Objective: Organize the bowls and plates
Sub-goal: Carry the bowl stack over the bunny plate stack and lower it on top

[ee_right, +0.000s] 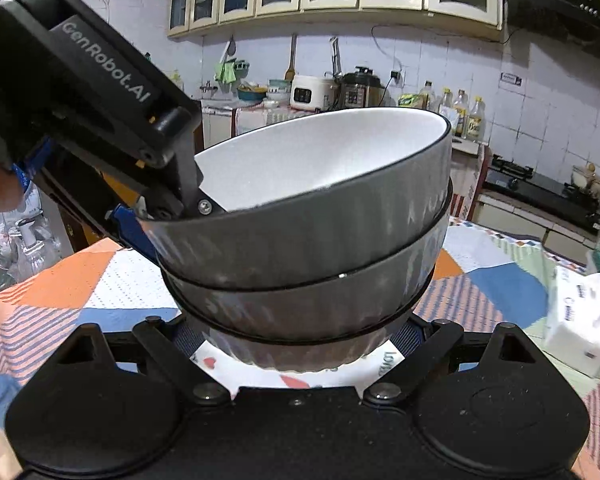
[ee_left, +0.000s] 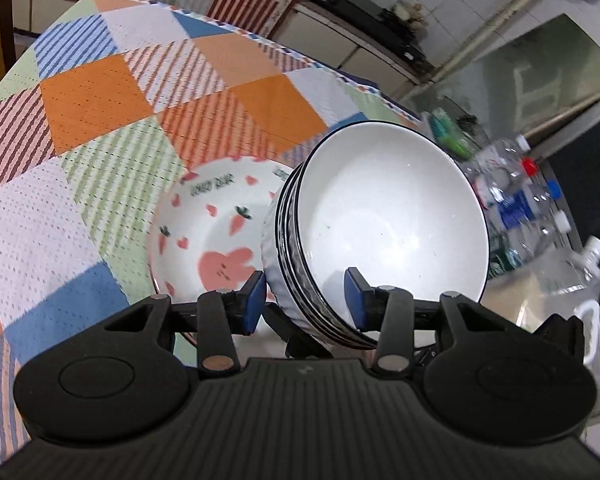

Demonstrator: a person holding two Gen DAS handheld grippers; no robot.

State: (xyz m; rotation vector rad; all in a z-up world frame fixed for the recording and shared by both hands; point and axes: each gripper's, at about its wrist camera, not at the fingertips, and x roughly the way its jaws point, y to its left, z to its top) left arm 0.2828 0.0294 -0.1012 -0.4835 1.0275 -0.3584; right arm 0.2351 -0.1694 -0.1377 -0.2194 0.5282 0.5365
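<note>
Both grippers hold one stack of white ribbed bowls (ee_left: 380, 232) up off the table (ee_left: 80, 128), tipped sideways. The left gripper (ee_left: 306, 300) has its blue fingers (ee_left: 254, 304) clamped across the rim; the right gripper (ee_right: 300, 340) grips the lowest bowl's base. Underneath lies a rabbit-patterned plate (ee_left: 212, 232)

Stacked white bowls (ee_left: 384, 228) – black-rimmed, ribbed – are tilting above the worktop; a carrot-printed bowl (ee_left: 208, 236) is lying beneath.
</note>
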